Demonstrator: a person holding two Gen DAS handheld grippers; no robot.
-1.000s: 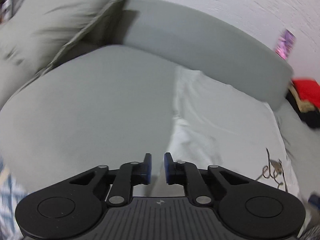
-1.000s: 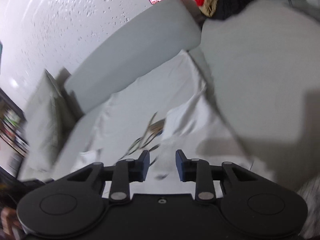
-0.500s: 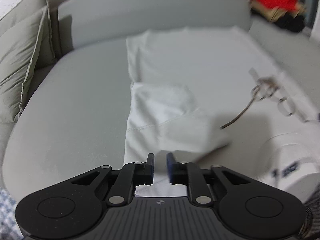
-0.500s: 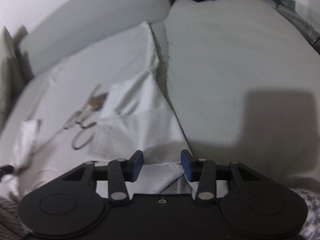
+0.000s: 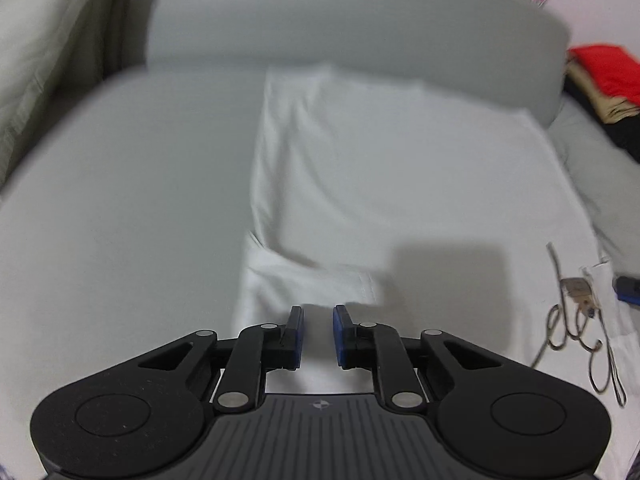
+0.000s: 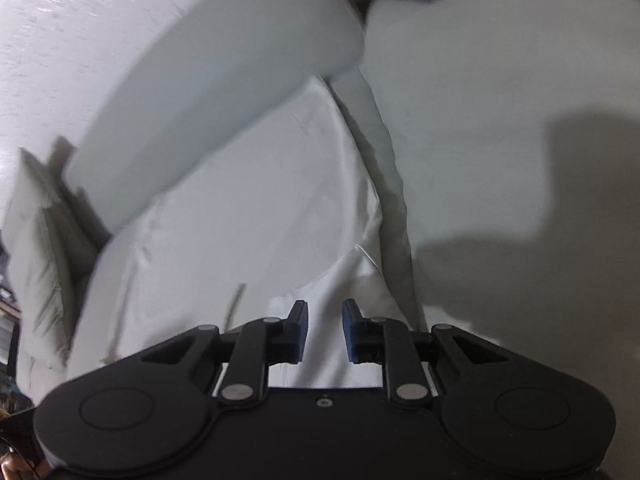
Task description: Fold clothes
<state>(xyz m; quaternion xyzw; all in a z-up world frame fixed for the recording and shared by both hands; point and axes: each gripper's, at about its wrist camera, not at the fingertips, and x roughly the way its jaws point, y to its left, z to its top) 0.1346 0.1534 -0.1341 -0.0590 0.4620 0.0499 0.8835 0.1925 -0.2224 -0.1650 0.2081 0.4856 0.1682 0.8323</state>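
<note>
On the sofa: a white garment lies spread flat across the grey seat cushion, its far edge reaching up to the grey backrest.
Garment, left view: near edge folded over into a thicker band just ahead of the claw; a dark scribbled print shows on the cloth at the right.
Garment, right view: the same white cloth runs from the backrest down under the claw, with a raised crease along its right side beside the seam of the neighbouring cushion.
Left claw: fingers parted with a clear gap, nothing between the blue pads; white cloth shows through the gap below them; whether the tips touch the cloth cannot be told.
Right claw: fingers likewise apart and empty, poised over the near part of the garment.
Pillows: pale cushions stand at the left end of the sofa; seen also at the left in the right view.
Other clothes: a heap of red, tan and black cloth sits on the far right of the sofa, well apart from the white garment.
Wall: pale, rough-textured, behind the backrest.
Sharpness: both views are blurred, so fine detail of the print is unclear.
</note>
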